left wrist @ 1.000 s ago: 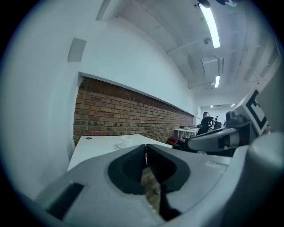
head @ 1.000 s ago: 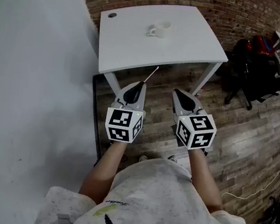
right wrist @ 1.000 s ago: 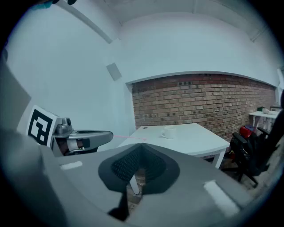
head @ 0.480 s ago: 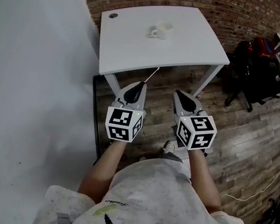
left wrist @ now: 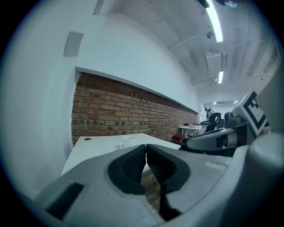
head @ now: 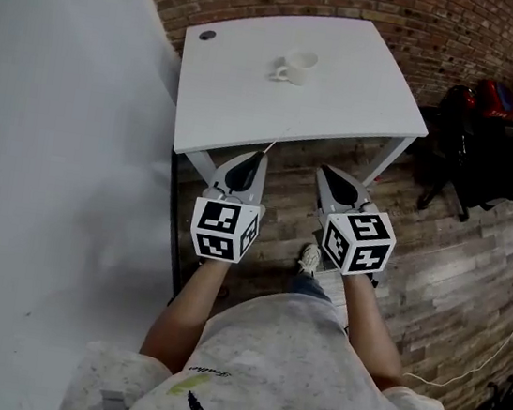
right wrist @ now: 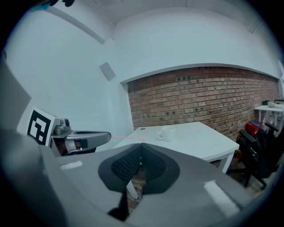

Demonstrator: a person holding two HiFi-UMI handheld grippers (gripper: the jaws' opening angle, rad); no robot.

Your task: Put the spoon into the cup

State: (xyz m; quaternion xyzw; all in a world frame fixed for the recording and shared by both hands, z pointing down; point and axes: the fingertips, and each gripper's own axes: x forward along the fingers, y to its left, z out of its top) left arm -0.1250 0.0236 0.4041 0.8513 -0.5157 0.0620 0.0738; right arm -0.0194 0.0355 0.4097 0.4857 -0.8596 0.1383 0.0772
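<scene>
A white cup [head: 298,65] stands on the white table [head: 346,108], toward its far side; it also shows small in the left gripper view as the cup [left wrist: 128,142] and in the right gripper view as the cup [right wrist: 167,133]. My left gripper [head: 257,157] is shut on a thin spoon [head: 270,144], whose free end reaches the table's near edge. The spoon [right wrist: 128,138] shows as a thin pinkish line in the right gripper view. My right gripper [head: 324,171] is level with the left one, short of the table, shut with nothing between its fingers.
A black round cap [head: 207,35] sits in the table's far left corner. A white wall [head: 59,124] runs along the left, a brick wall [head: 361,1] behind. Black chairs and a red bag [head: 489,99] stand at the right on the wooden floor.
The table has come nearer to both grippers. The spoon's tip, earlier short of the table, now reaches its near edge. A foot has stepped forward below.
</scene>
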